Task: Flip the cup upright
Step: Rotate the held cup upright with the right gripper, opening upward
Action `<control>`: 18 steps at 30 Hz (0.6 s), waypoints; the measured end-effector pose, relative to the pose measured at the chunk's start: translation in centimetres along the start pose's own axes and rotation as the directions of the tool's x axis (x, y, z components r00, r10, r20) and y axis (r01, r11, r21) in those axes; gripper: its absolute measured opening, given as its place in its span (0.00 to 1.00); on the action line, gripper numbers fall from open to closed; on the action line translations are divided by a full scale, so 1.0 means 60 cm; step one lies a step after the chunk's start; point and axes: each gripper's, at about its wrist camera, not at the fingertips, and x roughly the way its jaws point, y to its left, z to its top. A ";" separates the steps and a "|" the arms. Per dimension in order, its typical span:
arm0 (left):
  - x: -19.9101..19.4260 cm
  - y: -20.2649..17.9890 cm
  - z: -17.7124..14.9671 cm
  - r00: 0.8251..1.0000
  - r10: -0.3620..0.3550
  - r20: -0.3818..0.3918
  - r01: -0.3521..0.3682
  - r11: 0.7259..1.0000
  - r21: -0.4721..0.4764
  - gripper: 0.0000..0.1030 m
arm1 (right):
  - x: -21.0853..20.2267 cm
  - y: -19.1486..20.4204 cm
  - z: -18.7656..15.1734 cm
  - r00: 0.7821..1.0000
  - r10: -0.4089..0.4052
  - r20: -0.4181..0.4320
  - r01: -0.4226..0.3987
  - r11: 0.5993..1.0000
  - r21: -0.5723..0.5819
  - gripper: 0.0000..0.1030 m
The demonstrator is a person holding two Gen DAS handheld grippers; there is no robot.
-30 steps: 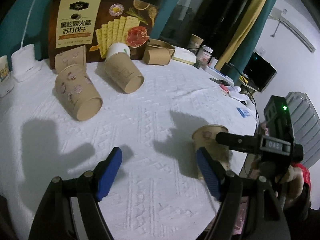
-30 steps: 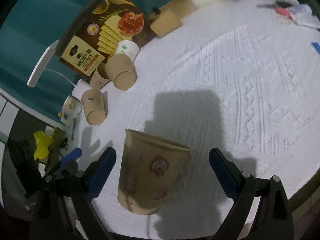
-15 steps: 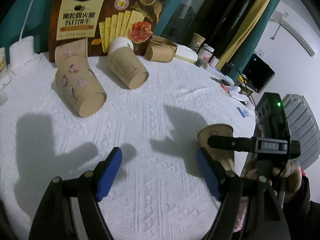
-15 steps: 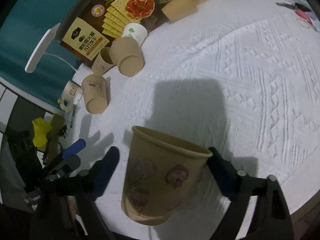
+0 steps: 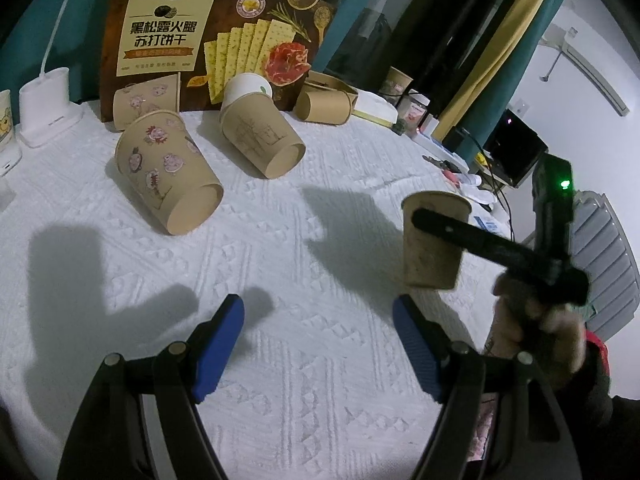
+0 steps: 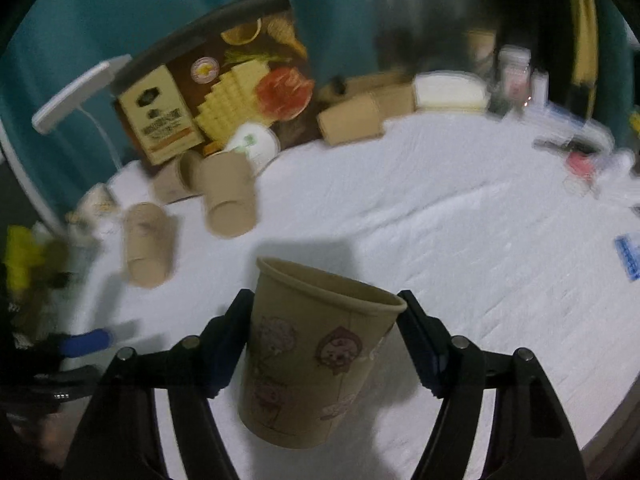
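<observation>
While the paper cup (image 6: 308, 364) sits mouth-up between the right gripper (image 6: 324, 320), both pads press its wall just under the rim, clamped on it. In the left wrist view it hangs clear of the white tablecloth (image 5: 280, 264), slightly tilted. Judging by the look, it is light, thin-walled and easily crushed, so a gentle squeeze on the stiffer band near the rim suits it. Off to that tong's left, the left gripper (image 5: 318, 320) hovers low over the cloth, fingers spread wide, empty. Beyond both tongs, other cups (image 5: 168, 172) lie on their sides before a cracker box (image 5: 192, 40).
</observation>
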 end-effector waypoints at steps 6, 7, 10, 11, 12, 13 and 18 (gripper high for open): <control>-0.009 0.006 -0.004 1.000 0.013 0.007 -0.012 1.000 -0.007 0.75 | -0.010 0.026 -0.021 0.988 -0.099 0.121 0.114 0.986 -0.124 0.67; -0.009 0.007 -0.004 1.000 0.015 0.007 -0.015 1.000 -0.009 0.75 | -0.015 0.034 -0.027 0.981 -0.123 0.148 0.146 0.976 -0.161 0.67; -0.010 0.008 -0.005 1.000 0.020 0.006 -0.020 1.000 -0.012 0.75 | -0.027 0.048 -0.045 0.971 -0.144 0.189 0.183 0.960 -0.211 0.67; -0.009 0.008 -0.006 1.000 0.019 0.005 -0.019 1.000 -0.011 0.75 | -0.029 0.053 -0.049 0.970 -0.146 0.196 0.188 0.958 -0.215 0.67; -0.009 0.006 -0.006 1.000 0.017 0.003 -0.017 1.000 -0.008 0.75 | -0.033 0.056 -0.054 0.967 -0.150 0.205 0.195 0.956 -0.220 0.67; -0.008 0.004 -0.007 1.000 0.016 0.002 -0.016 1.000 -0.006 0.75 | -0.039 0.058 -0.059 0.963 -0.154 0.220 0.204 0.953 -0.224 0.67; -0.005 -0.009 -0.011 1.000 0.012 -0.007 -0.012 1.000 0.018 0.75 | -0.065 0.064 -0.093 0.945 -0.168 0.279 0.238 0.942 -0.237 0.67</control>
